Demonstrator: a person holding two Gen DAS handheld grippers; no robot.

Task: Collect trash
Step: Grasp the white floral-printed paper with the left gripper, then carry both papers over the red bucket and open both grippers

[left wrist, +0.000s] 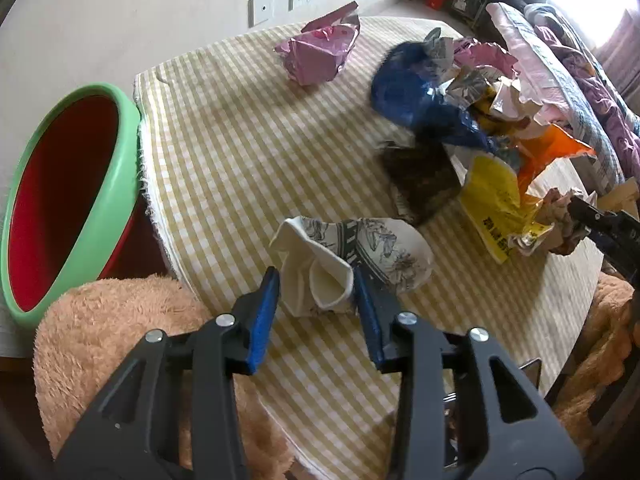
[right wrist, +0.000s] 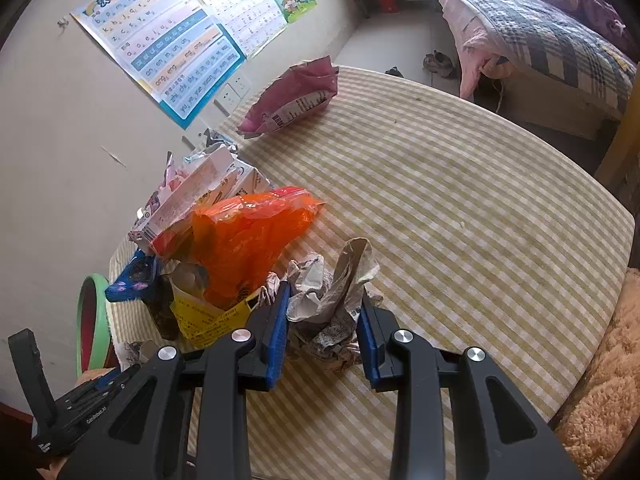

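Observation:
My left gripper [left wrist: 316, 280] points down at the near edge of the checked table [left wrist: 240, 152]. Its blue pads [left wrist: 264, 320] press both sides of a crumpled white paper with grey print [left wrist: 352, 260]. In the right wrist view, my right gripper [right wrist: 324, 312] is shut on a wad of crumpled newsprint-like paper [right wrist: 332, 300] resting on the cloth. A heap of wrappers lies beside it: orange [right wrist: 248, 240], yellow [right wrist: 208, 320], blue [left wrist: 404, 88] and dark [left wrist: 420, 176]. A pink bag [left wrist: 316, 56] lies apart, farther back. The green-rimmed bin [left wrist: 120, 152] with a red inside stands off the table's left edge.
Fuzzy orange cushions [left wrist: 112, 340] sit at the table's near side, and another [right wrist: 600, 380] at the right. A bed with quilts [right wrist: 540, 32] stands beyond the table. Posters [right wrist: 168, 40] hang on the wall behind the heap.

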